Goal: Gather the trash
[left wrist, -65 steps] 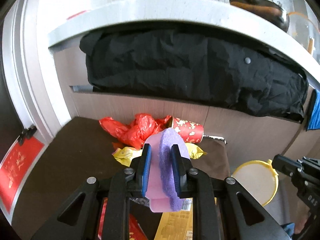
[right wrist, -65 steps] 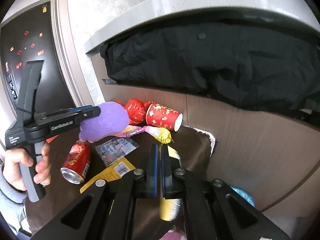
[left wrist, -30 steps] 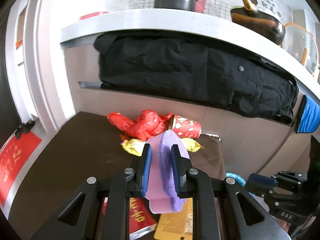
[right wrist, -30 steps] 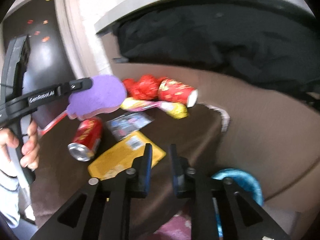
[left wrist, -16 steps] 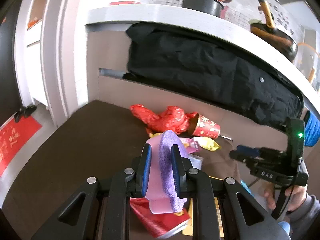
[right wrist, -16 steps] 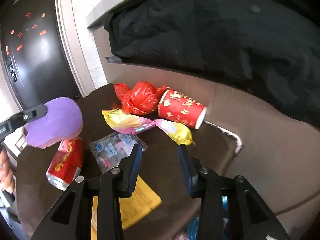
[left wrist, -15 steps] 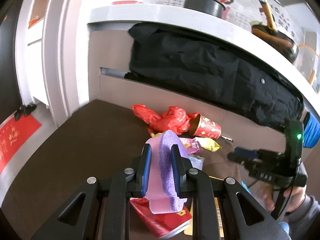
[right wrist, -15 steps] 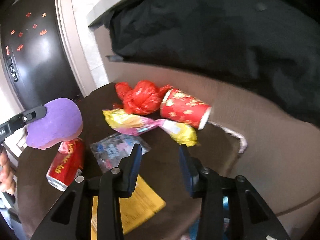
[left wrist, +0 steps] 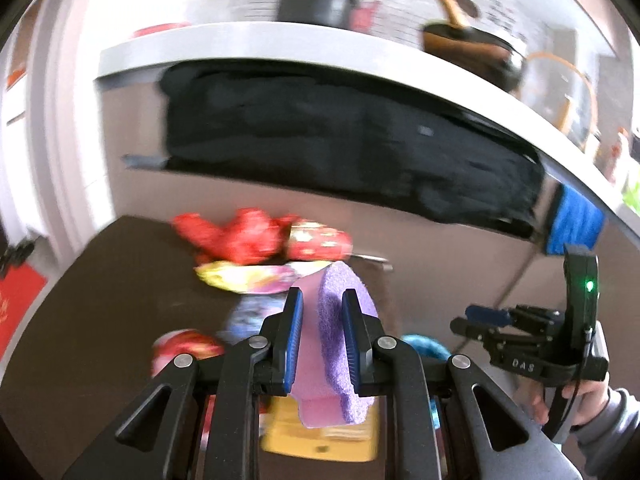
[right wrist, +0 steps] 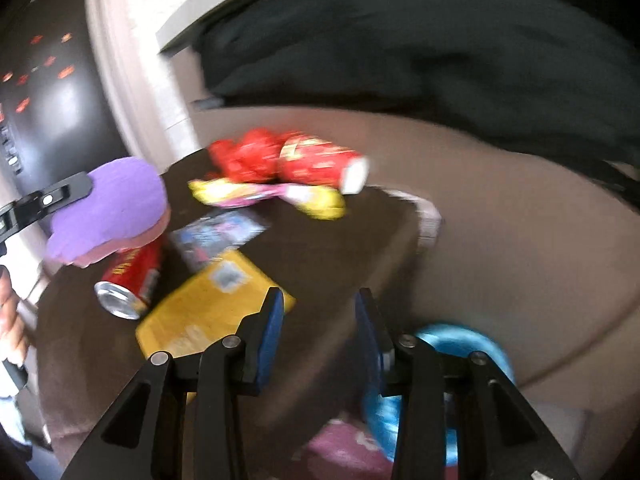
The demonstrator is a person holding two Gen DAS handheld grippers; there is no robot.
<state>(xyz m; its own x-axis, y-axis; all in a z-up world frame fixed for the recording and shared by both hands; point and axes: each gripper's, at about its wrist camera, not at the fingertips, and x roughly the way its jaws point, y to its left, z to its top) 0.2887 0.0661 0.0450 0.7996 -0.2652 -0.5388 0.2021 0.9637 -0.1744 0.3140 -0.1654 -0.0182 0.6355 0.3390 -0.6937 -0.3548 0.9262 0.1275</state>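
Left wrist view first: my left claw (left wrist: 320,340) is clamped on a purple-and-pink soft sponge (left wrist: 334,344), dead centre low in the frame, pads squeezing its flat faces. It feels like nothing to carry, light and squashy, so the grip holds by pinching the foam, and it won't slip. Beyond it, mid-frame, the dark brown bench (left wrist: 100,280) carries the litter: a crumpled red plastic bag (left wrist: 236,238), a red paper cup with gold print (left wrist: 318,244) on its side, a yellow-and-pink snack wrapper (left wrist: 244,278). All blurred.

Right wrist view now: my right claw (right wrist: 318,332) stands apart, empty, low centre, above the bench edge. A flat yellow packet (right wrist: 212,304) lies just left of the pads; thin and floppy, I reckon, best taken by its near edge. Left of that, a red drink can (right wrist: 130,276) on its side: light, smooth, prone to roll, so I'd pinch across the body. The paper cup would crush if gripped hard; take the rim gently. A round blue bin (right wrist: 460,344) shows at lower right, beside the bench.
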